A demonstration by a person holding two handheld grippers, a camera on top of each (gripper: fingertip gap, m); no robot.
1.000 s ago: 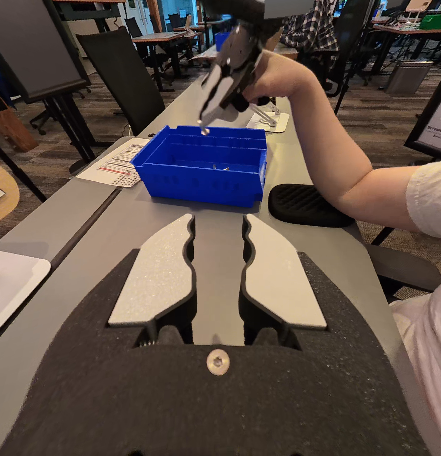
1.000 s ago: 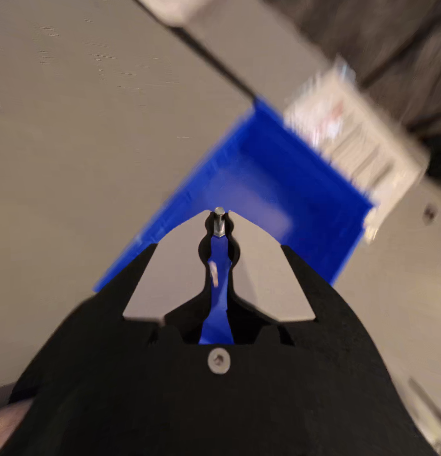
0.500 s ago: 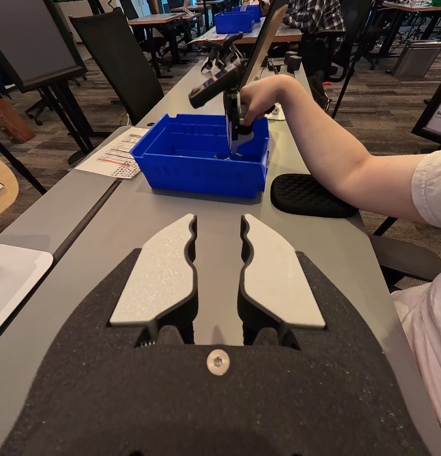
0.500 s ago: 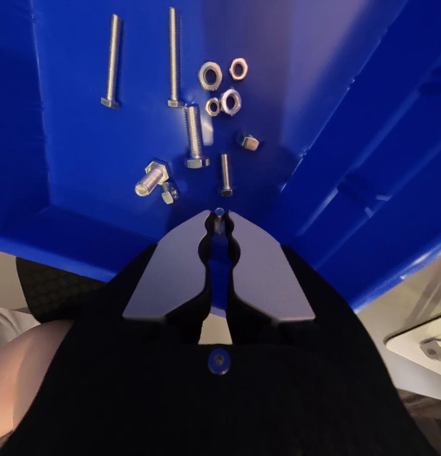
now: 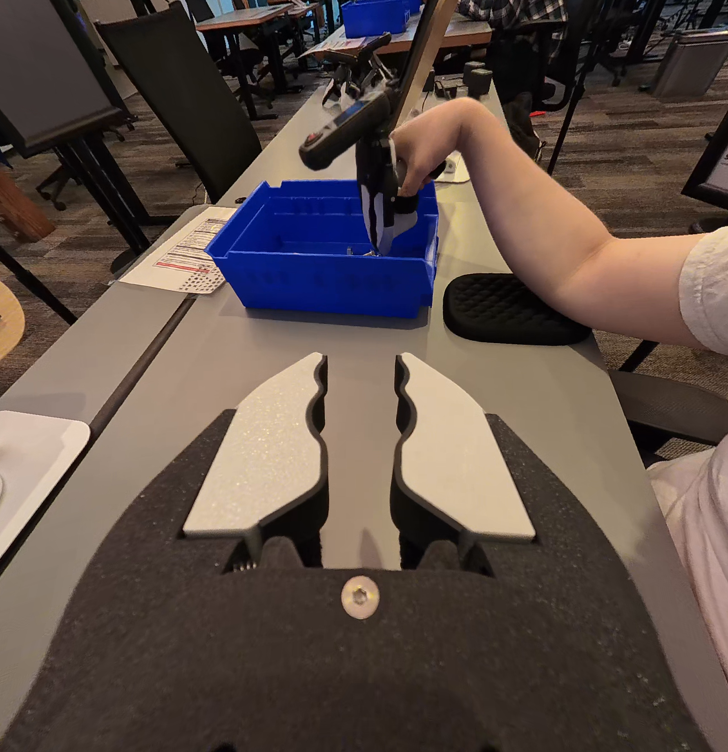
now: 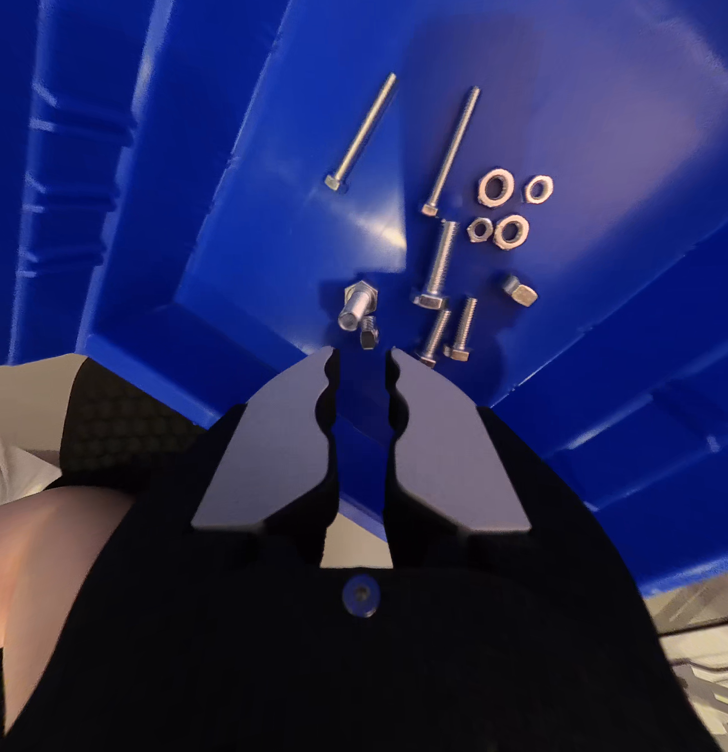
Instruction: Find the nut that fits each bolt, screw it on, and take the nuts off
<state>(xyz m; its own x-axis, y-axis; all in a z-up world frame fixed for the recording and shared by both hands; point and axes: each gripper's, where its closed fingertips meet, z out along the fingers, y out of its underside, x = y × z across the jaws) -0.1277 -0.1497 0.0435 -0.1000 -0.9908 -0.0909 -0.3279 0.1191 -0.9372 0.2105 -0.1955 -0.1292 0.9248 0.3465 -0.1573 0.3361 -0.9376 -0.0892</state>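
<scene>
A blue bin (image 5: 321, 280) stands on the grey table (image 5: 232, 366). My right gripper (image 5: 380, 248) reaches down into it, open and empty (image 6: 362, 354). On the bin floor (image 6: 273, 228) lie two long thin bolts (image 6: 362, 130), a medium bolt (image 6: 437, 264), a thick short bolt (image 6: 354, 307), a tiny bolt (image 6: 369, 335) and two short bolts (image 6: 435, 333) side by side just beyond my right fingertip. Several loose nuts (image 6: 495, 186) lie to their right. My left gripper (image 5: 360, 358) is open and empty, low over the table in front of the bin.
A black wrist pad (image 5: 513, 309) lies right of the bin under the person's forearm (image 5: 557, 252). A printed sheet (image 5: 187, 260) lies left of the bin. A white tray (image 5: 24, 460) sits at the left edge. Chairs and easels stand around the table. Some 40 cm of space lies between my two pairs of fingers. The medium bolt (image 6: 437, 264) is closer to my right gripper, around 4 cm from its tips; the left tips are 40 cm off.
My right gripper went down into the bin with a short bolt and opened. That bolt now lies on the bin floor beside another short one. The left gripper stayed put.
</scene>
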